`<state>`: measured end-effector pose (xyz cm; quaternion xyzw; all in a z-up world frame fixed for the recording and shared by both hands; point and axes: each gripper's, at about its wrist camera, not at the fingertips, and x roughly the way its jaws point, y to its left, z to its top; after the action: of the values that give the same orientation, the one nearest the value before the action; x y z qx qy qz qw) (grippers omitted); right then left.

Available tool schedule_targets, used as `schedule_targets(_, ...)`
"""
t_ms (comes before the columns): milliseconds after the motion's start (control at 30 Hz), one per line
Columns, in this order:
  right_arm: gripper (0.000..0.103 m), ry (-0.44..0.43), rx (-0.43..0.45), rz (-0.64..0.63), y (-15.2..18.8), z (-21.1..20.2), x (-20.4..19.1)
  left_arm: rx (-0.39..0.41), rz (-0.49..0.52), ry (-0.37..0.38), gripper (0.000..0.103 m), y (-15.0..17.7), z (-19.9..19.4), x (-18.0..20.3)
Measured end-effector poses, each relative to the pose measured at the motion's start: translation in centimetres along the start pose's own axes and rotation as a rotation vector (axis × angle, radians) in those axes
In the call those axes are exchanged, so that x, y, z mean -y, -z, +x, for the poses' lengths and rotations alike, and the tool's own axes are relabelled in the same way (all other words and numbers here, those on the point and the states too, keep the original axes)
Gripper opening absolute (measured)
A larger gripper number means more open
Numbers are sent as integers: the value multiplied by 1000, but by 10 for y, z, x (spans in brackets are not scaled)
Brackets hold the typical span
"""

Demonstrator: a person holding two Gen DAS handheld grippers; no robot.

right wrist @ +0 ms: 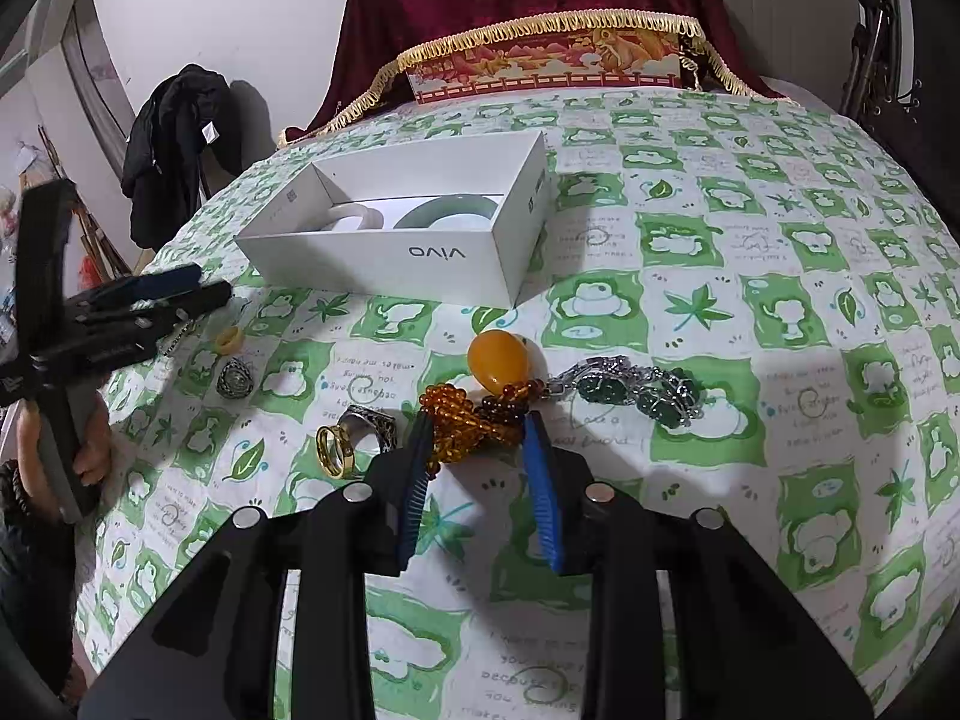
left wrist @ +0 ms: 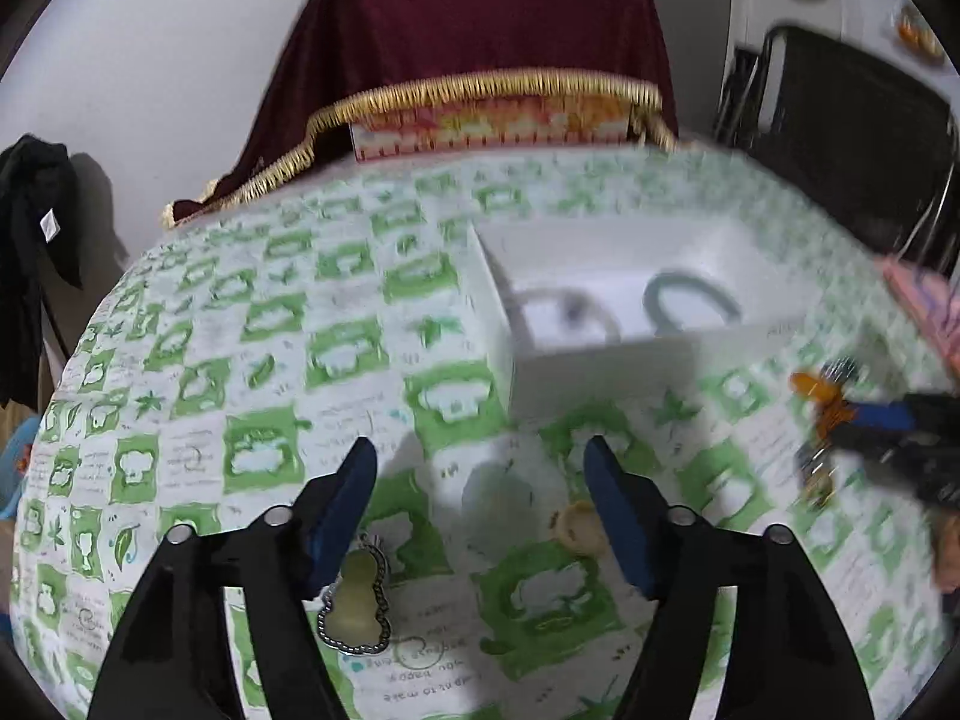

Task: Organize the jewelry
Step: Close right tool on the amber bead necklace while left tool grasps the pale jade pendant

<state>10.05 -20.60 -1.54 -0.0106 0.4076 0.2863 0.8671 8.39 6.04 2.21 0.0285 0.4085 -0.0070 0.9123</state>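
My right gripper (right wrist: 480, 468) grips the amber beads (right wrist: 474, 420) near the box (right wrist: 384, 252), my left gripper (left wrist: 480, 510) gapes over bare cloth beside the gourd pendant (left wrist: 357, 600); the trailing strand may snag the green bracelet (right wrist: 630, 390).

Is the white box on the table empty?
No, the white box already holds two bangles, a white bangle and a green bangle, lying side by side.
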Motion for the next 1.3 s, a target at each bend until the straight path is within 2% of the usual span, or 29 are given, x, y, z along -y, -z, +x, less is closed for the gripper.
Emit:
schedule_targets(67, 30, 2, 0, -2, 0, 0, 0, -43, 5, -4, 57, 3, 8, 1)
schedule_targets(200, 30, 2, 0, -2, 0, 0, 0, -59, -26, 15, 57, 8, 10, -5)
schedule_targets(433, 30, 3, 0, -1, 0, 0, 0, -55, 17, -10, 54, 16, 3, 4)
schedule_targets(533, 30, 2, 2, 2, 0, 0, 0, -58, -9, 17, 47, 9, 8, 0)
schedule_targets(600, 28, -3, 5, 12, 1, -1, 3, -53, 17, 18, 38, 9, 7, 6)
schedule_targets(767, 27, -4, 9, 22, 1, -3, 5, -44, 47, 15, 27, 14, 2, 14)
schedule_targets(867, 25, -3, 16, 24, 1, -4, 5, -37, 30, 21, 26, 17, -3, 12)
schedule_targets(933, 18, 1, 27, 28, 1, -6, 5, -23, 26, 24, 26, 20, -8, 12)
schedule_targets(967, 17, 0, 36, 29, 1, -8, 6, -9, 24, 27, 26, 21, -12, 13)
schedule_targets(1133, 18, -2, 26, 18, 1, -7, 3, -2, 27, 34, 26, 23, -15, 17)
schedule_targets(1200, 20, -18, -9, 8, 1, 0, 1, -16, 27, 44, 26, 22, -12, 17)
schedule_targets(1300, 25, -3, -7, -12, 1, -1, -5, -41, 26, 49, 26, 21, -6, 17)
